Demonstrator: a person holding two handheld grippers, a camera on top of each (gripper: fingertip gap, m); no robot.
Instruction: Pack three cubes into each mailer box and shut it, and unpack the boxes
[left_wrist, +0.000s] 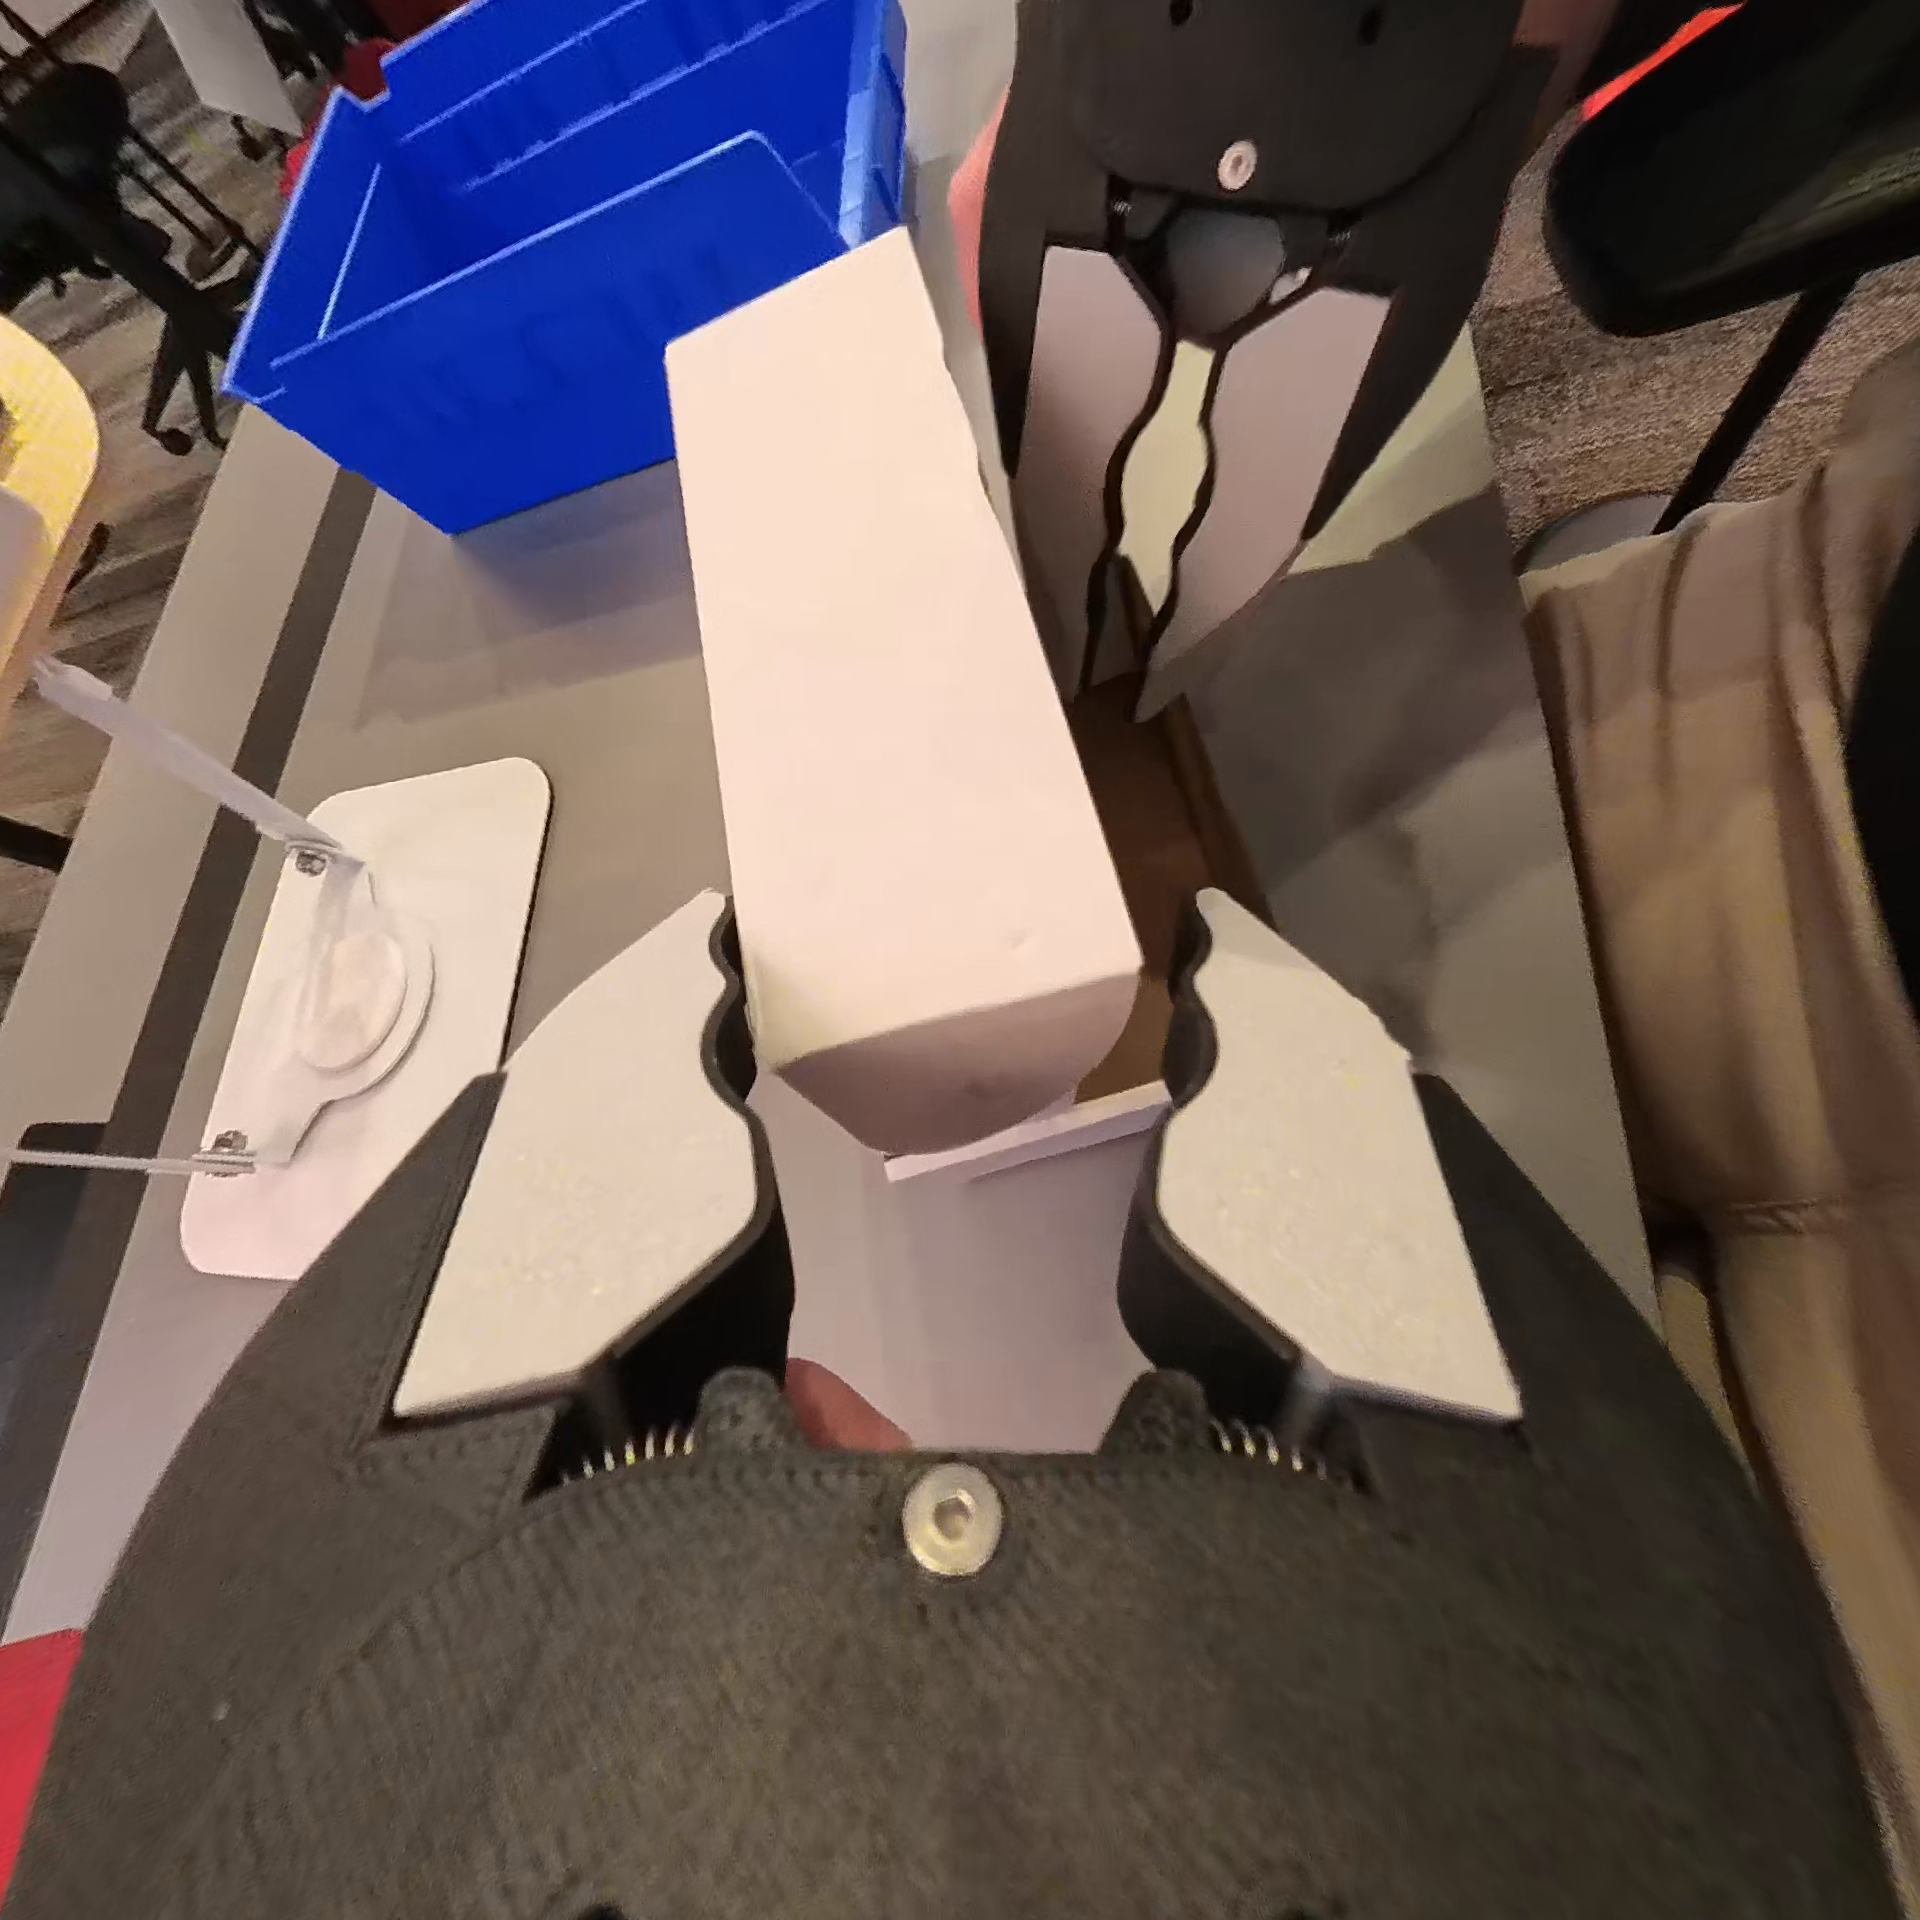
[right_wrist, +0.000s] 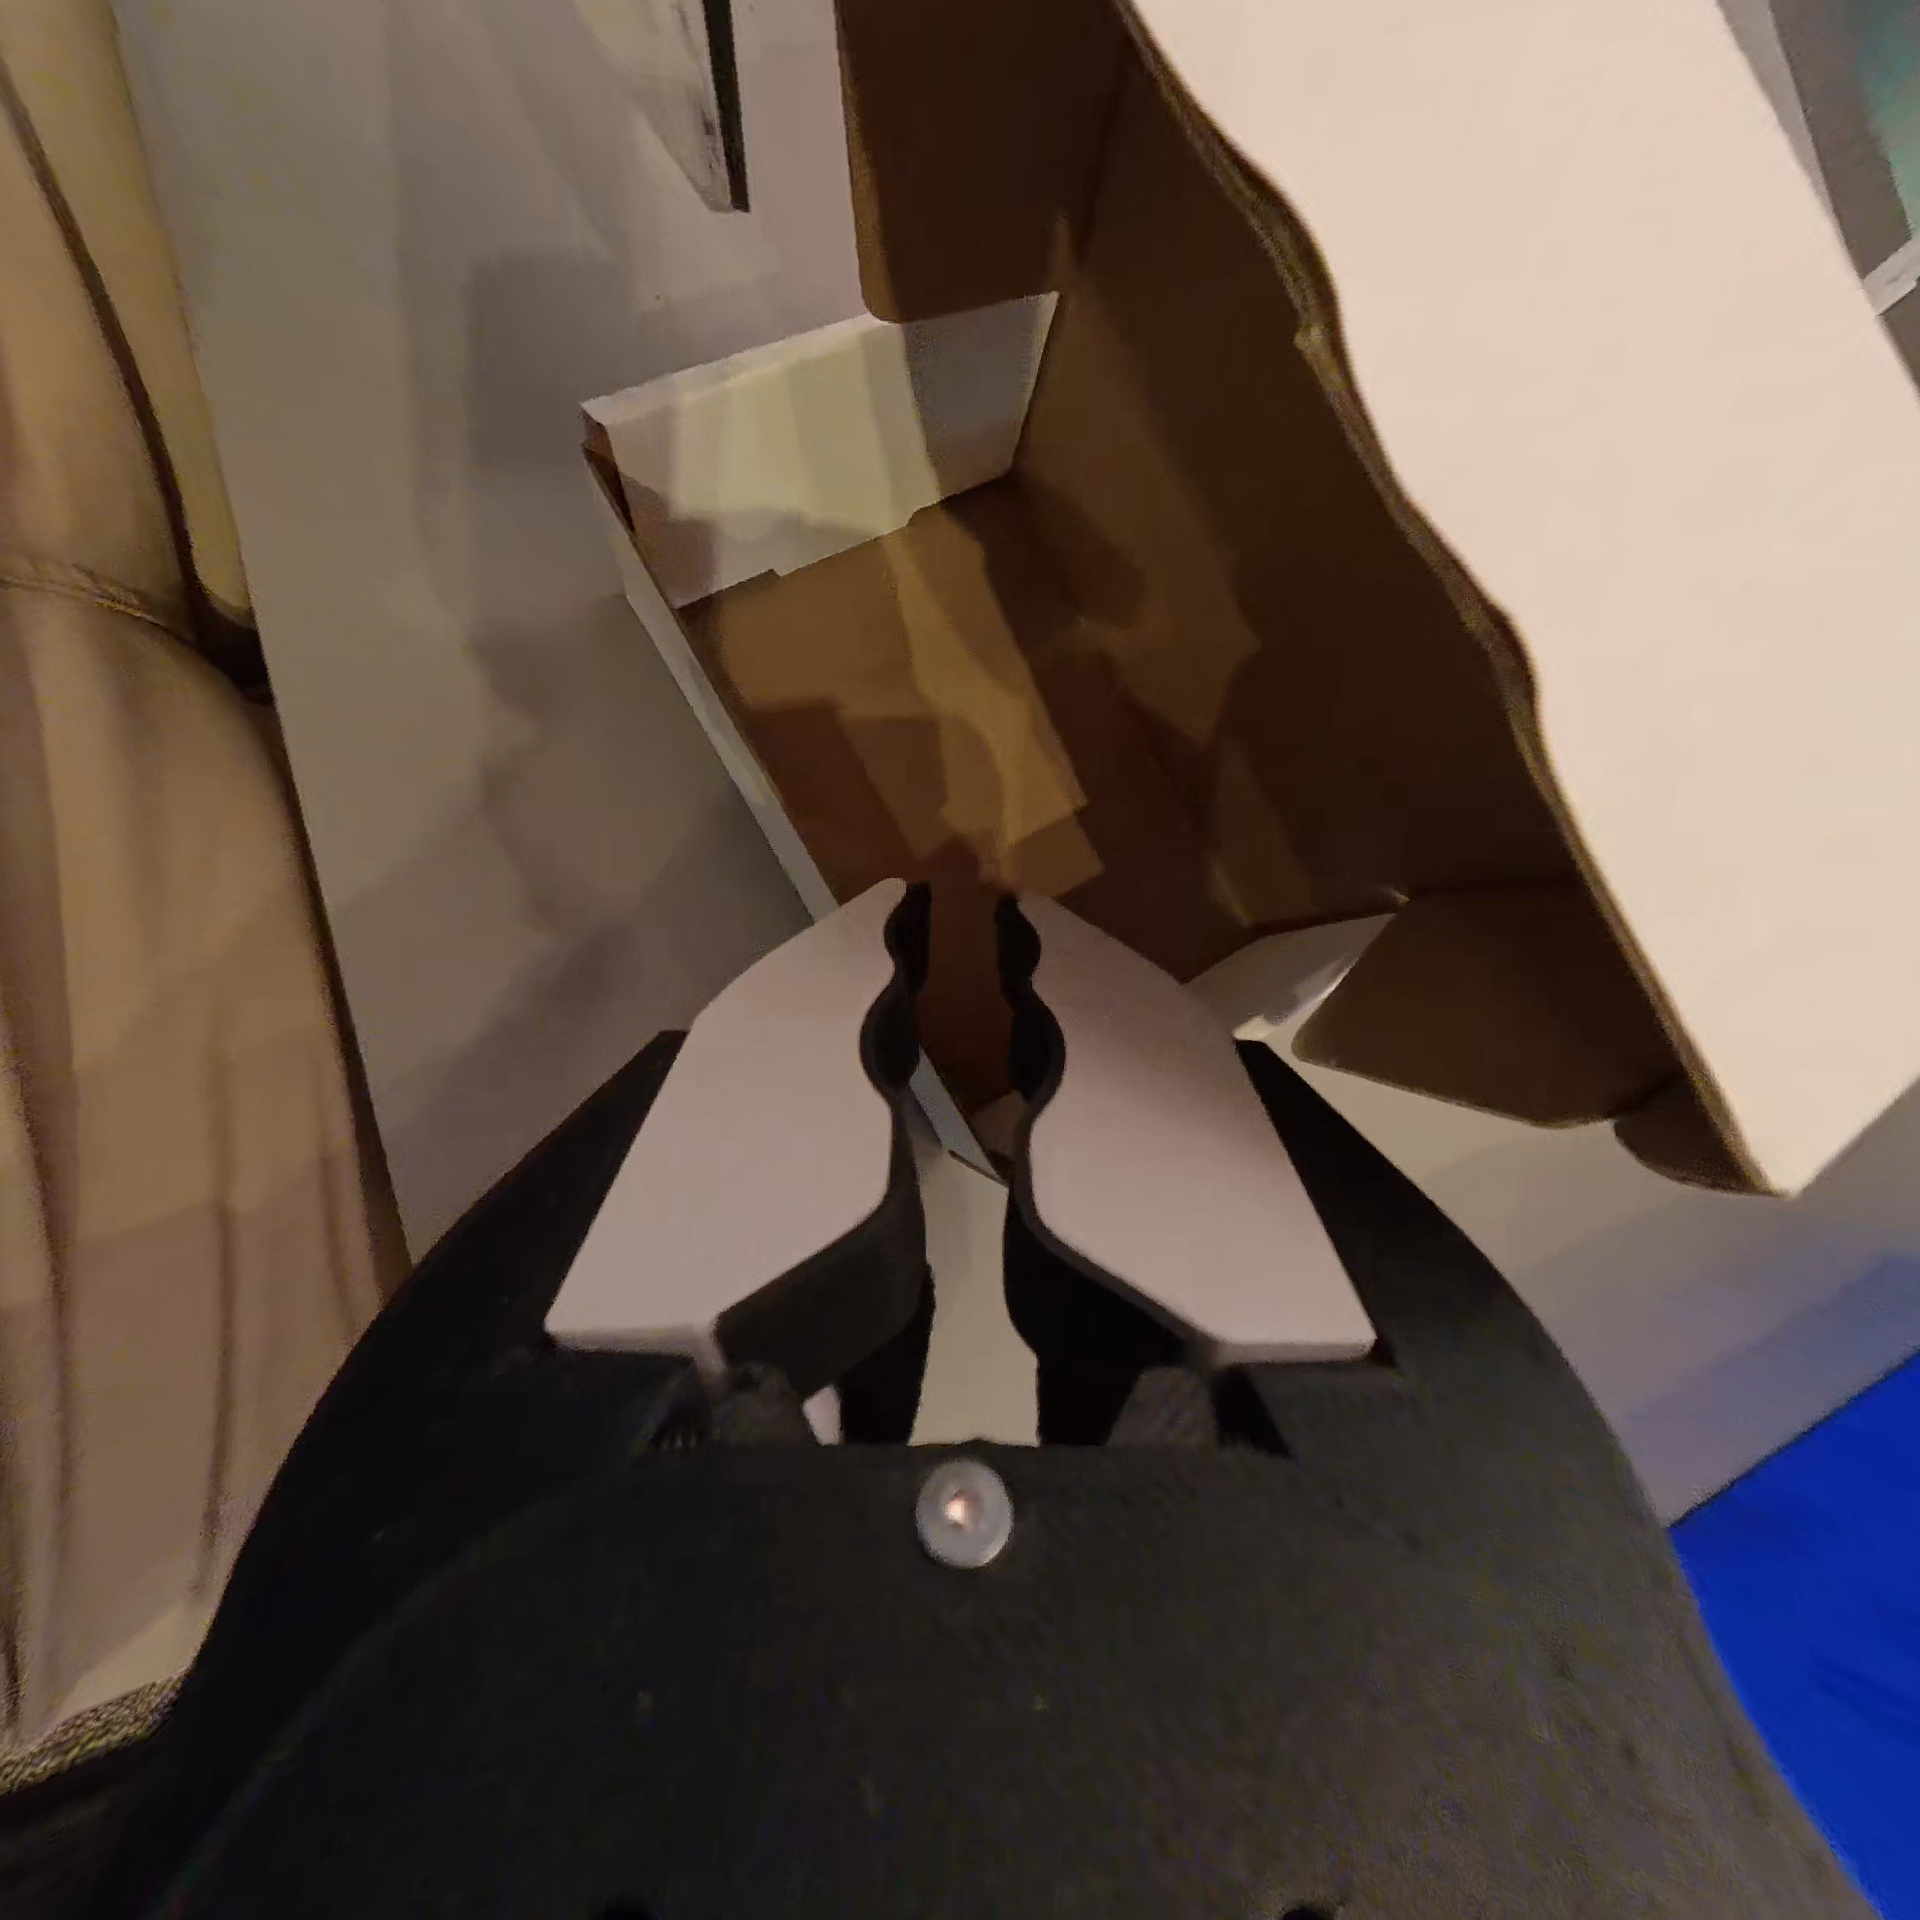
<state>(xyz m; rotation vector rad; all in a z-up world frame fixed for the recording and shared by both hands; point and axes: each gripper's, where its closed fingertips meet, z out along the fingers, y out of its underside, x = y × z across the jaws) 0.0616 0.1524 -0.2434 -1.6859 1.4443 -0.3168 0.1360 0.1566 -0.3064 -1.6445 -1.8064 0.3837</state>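
Far left on the pale counter (left_wrist: 582, 665) lies a white plate-like stand (left_wrist: 364, 1018) with clear brackets, and beyond it a blue bin (left_wrist: 540, 312) sits at the far edge. Moving right, the left gripper (left_wrist: 961, 997) is spread wide around the near end of a white mailer box (left_wrist: 894, 727), whose raised lid stands between its fingers; whether the pads actually press the cardboard I cannot tell from here. The box runs away from that gripper, open, its brown inside showing along the right side. Farther right and beyond, the right gripper (left_wrist: 1127, 623) points back toward the box with its jaws drawn narrow, the tips at the far end of the brown interior. From its own camera, the right gripper (right_wrist: 961, 914) is nearly closed over the mailer box (right_wrist: 1039, 675) floor, with the white lid (right_wrist: 1558, 468) tilted up on the right. No cubes show inside.
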